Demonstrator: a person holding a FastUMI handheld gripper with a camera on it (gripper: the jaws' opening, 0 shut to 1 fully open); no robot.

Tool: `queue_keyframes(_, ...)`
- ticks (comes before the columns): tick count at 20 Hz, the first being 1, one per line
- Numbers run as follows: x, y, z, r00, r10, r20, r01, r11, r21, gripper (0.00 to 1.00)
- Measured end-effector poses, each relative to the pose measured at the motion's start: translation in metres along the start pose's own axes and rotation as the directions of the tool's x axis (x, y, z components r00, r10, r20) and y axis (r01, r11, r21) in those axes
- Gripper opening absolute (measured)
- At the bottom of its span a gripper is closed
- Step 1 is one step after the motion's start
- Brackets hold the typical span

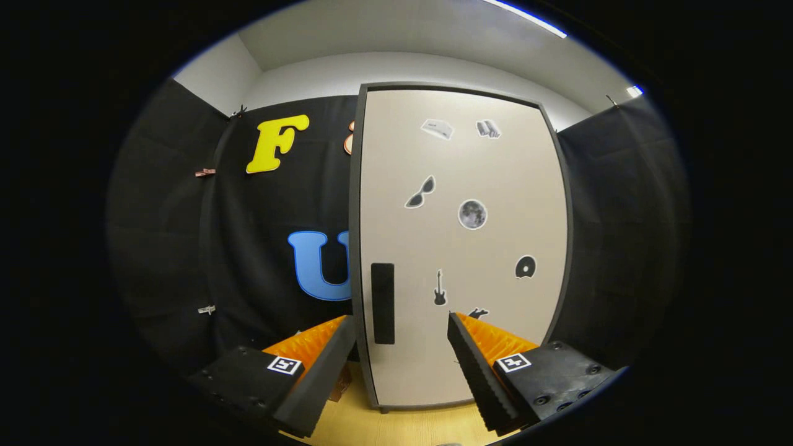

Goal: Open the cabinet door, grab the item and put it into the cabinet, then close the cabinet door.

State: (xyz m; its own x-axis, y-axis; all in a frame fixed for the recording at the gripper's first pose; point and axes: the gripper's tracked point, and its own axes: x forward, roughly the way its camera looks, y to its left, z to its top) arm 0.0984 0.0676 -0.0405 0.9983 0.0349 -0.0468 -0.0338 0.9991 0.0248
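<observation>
A tall beige cabinet [461, 248] with a dark frame stands on the wooden table, its door closed. Small stickers dot the door. A dark vertical handle [382, 303] sits near the door's left edge, low down. My gripper [403, 325] is open, its two fingers spread wide a short way in front of the door. The handle lies just beyond the gap, closer to the left finger [325, 365]. Nothing is held between the fingers. A small brownish item [341, 384] peeks out behind the left finger, by the cabinet's foot; its shape is mostly hidden.
The wooden tabletop [403, 427] runs under the fingers up to the cabinet's base. Black cloth walls close in behind and on both sides of the cabinet. Small clips [205, 173] hang on the left wall.
</observation>
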Motion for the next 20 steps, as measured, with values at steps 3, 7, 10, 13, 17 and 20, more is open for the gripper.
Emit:
queue_keyframes(3,0.024,0.006,-0.004,1.000,-0.001,0.008,0.001,1.000,0.005,0.98)
queue_keyframes(7,0.056,0.011,-0.011,1.000,-0.006,0.004,0.006,1.000,0.012,0.98)
queue_keyframes(10,0.077,0.015,-0.021,1.000,-0.010,-0.001,0.010,1.000,0.005,0.98)
queue_keyframes(13,0.094,0.017,-0.034,1.000,-0.020,-0.021,0.020,1.000,-0.002,0.94)
queue_keyframes(17,0.108,0.017,-0.042,0.999,-0.033,-0.025,0.033,0.999,-0.008,0.79)
queue_keyframes(20,0.114,0.016,-0.043,0.999,-0.048,-0.016,0.048,0.999,-0.011,0.56)
